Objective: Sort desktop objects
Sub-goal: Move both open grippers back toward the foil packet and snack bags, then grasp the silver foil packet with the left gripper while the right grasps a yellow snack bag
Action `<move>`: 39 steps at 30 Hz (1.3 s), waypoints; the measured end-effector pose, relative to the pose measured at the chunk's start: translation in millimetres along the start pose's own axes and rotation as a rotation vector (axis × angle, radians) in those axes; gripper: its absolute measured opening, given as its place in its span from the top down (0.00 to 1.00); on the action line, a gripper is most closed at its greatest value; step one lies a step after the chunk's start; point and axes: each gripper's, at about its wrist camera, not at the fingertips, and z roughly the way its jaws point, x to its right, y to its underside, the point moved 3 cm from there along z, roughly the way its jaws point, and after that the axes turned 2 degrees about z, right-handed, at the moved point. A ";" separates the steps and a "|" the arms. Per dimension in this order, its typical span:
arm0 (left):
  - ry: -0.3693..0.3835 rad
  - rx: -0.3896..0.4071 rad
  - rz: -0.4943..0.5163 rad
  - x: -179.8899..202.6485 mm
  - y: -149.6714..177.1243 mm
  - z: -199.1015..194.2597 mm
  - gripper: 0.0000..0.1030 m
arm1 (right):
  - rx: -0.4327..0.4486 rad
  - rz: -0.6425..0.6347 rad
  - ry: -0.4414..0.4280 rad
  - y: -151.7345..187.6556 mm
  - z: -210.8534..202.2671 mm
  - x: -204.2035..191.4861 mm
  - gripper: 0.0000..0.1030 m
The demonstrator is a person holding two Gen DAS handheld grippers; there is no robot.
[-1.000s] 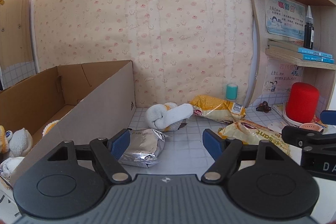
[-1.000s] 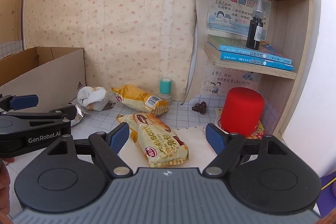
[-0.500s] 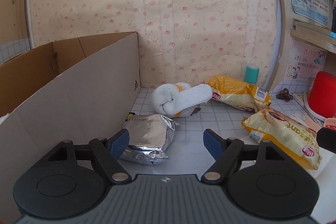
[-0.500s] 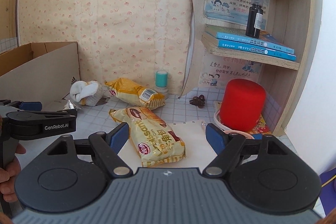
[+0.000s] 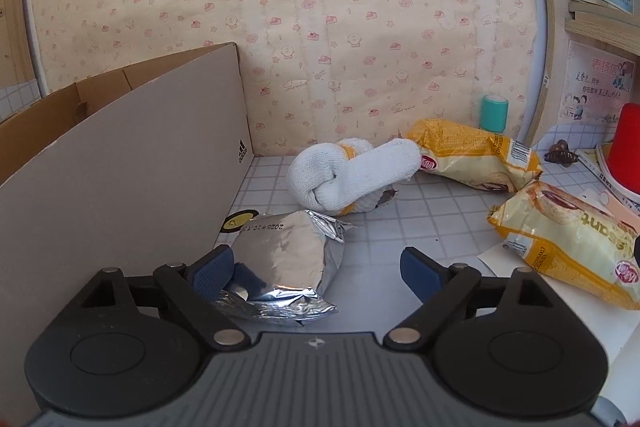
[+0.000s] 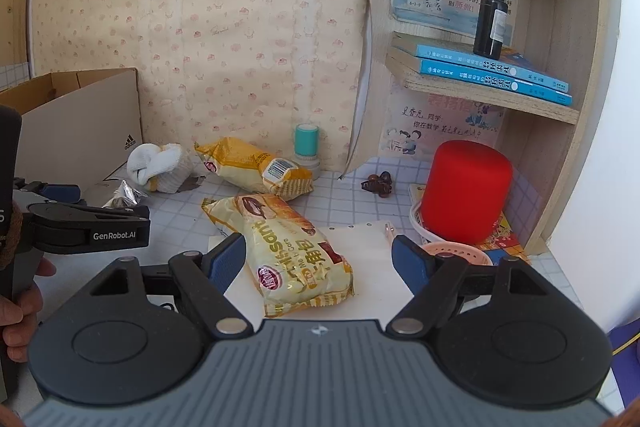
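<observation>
Crinkled silver foil packet (image 5: 280,259) lies on the grid-patterned desktop (image 5: 400,227) beside the cardboard box (image 5: 120,179), between the left gripper's (image 5: 316,265) just-widened jaws; right gripper (image 6: 318,259) gapes, unclamped.

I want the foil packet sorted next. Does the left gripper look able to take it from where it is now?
Probably yes. The left gripper has just been opening its jaws, and the foil packet lies between them with nothing on top. The cardboard box stands close on the left, leaving that side tight.

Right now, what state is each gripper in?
Left gripper: open, jaws just widened around the foil packet.
Right gripper: open, croissant packet between, ungripped.
</observation>
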 end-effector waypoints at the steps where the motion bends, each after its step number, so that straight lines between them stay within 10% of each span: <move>1: 0.008 -0.003 0.001 0.7 -0.1 1.3 0.05 | 0.000 -0.001 0.001 -0.1 0.1 -0.1 0.24; 16: 0.070 0.003 0.067 20.2 3.9 -4.5 0.04 | -0.051 -0.070 -0.060 -5.6 30.9 -11.2 0.24; 39: -0.068 -0.106 -0.109 3.3 -1.3 25.5 0.02 | -0.187 -0.126 -0.159 -10.5 101.5 -22.4 0.19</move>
